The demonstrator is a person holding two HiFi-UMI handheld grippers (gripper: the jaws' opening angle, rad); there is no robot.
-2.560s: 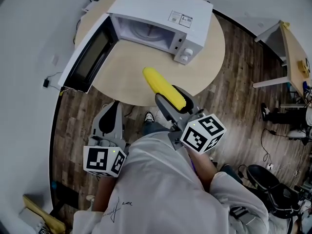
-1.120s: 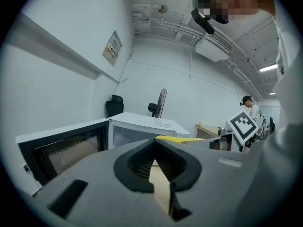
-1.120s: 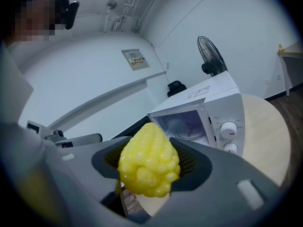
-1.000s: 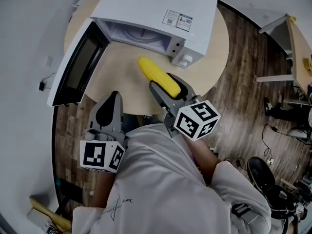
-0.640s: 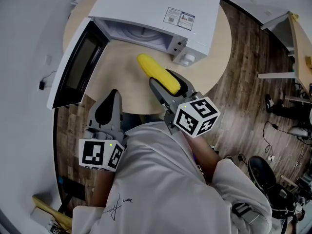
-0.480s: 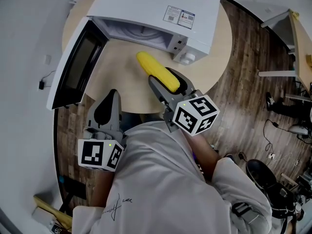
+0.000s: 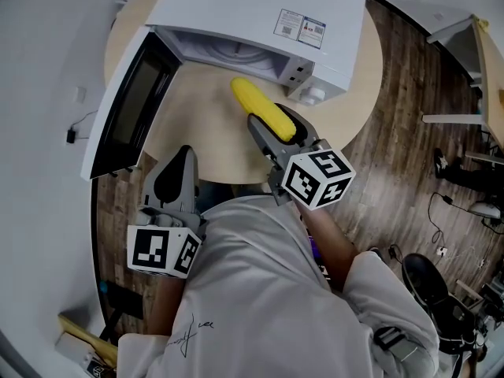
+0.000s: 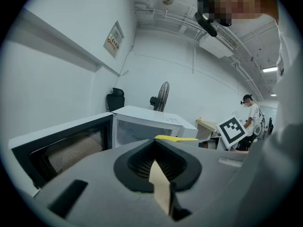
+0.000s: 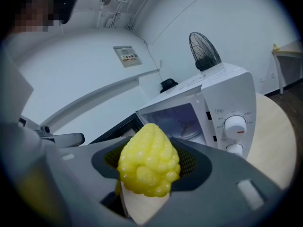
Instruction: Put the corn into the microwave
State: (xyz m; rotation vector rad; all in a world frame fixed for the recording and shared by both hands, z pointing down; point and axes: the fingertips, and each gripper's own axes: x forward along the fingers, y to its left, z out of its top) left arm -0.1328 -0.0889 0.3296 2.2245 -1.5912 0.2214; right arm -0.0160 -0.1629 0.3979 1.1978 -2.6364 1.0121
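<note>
The room has plain white walls and a dark wood-plank floor (image 7: 394, 156). On it stands a round, pale wooden tabletop (image 7: 197, 128), with another desk (image 7: 482, 77) well apart at the right edge. A white microwave (image 7: 236, 14) takes up the far half of the tabletop. Its door (image 7: 130, 109) is swung wide open to the left, and the near half of the wood is bare. A fan (image 9: 203, 48) stands behind the microwave.

The left tongs (image 7: 177, 165) hang at the near edge of the tabletop, closed together with nothing between them. The right tongs (image 7: 279, 132) are clamped on the corn (image 7: 262, 110). It is held above the tabletop, its tip just in front of the open microwave and not yet inside.
</note>
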